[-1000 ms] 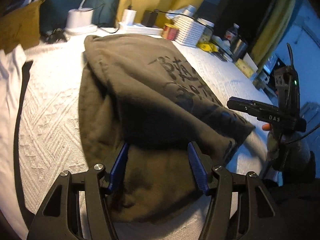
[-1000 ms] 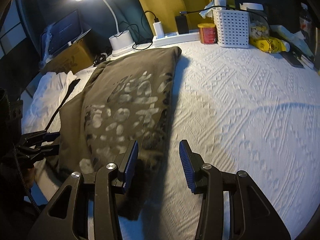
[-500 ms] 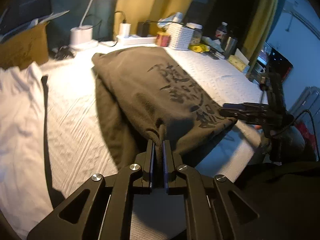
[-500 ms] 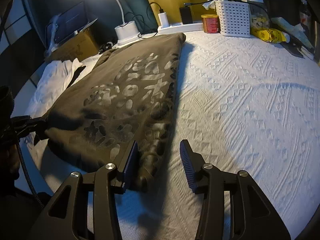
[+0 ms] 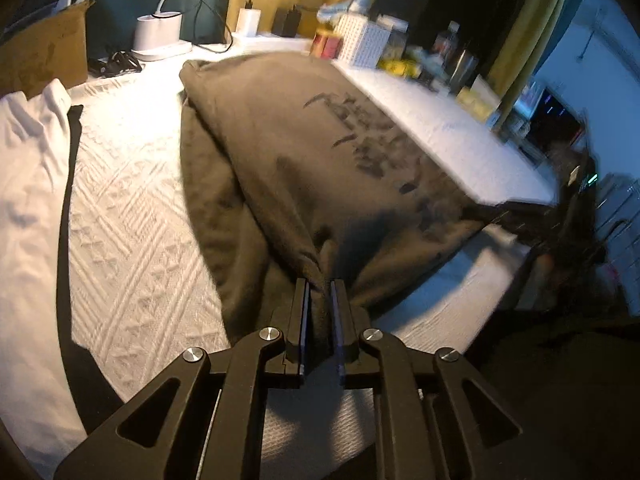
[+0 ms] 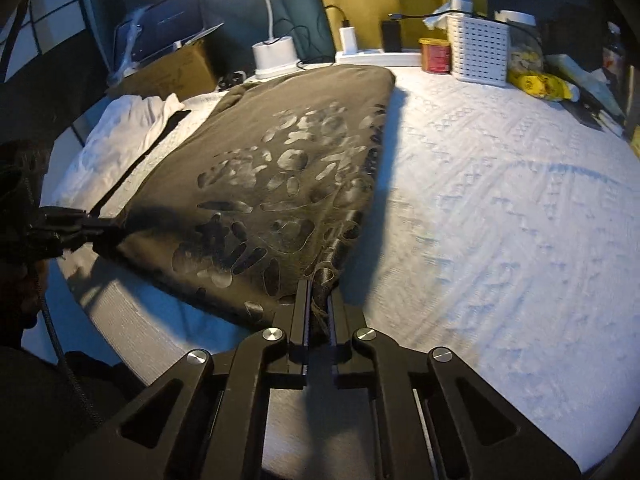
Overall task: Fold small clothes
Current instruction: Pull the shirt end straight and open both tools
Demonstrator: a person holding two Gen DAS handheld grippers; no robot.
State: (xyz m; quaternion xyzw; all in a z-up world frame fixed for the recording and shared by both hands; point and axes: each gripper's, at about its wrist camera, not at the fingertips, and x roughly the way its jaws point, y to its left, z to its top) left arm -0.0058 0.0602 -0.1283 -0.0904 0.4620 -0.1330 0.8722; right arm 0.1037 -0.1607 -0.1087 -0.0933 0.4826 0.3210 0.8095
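Observation:
An olive-brown shirt [image 5: 312, 152] with a dark cracked print lies folded lengthwise on the white textured cloth [image 5: 128, 208]. My left gripper [image 5: 320, 284] pinches the shirt's near left corner, with fabric bunched between the pads while its jaws ease slightly apart. In the right wrist view, my right gripper [image 6: 319, 282] is shut on the near right corner of the shirt [image 6: 280, 152]. The left gripper [image 6: 100, 232] shows there at the far left, holding the other corner. The near hem hangs stretched between the two grippers, slightly off the cloth.
A white garment [image 5: 28, 184] with a dark strap lies left of the shirt. Along the back stand a lamp base [image 5: 160, 34], a cardboard box [image 5: 44, 56], a power strip [image 6: 376, 56], a red can [image 6: 434, 56] and a white basket [image 6: 478, 50]. The surface's front edge is close to both grippers.
Both grippers went from open to shut: the left closed on its corner first, the right just now. The near hem has been drawn taut and pulled toward the front edge.

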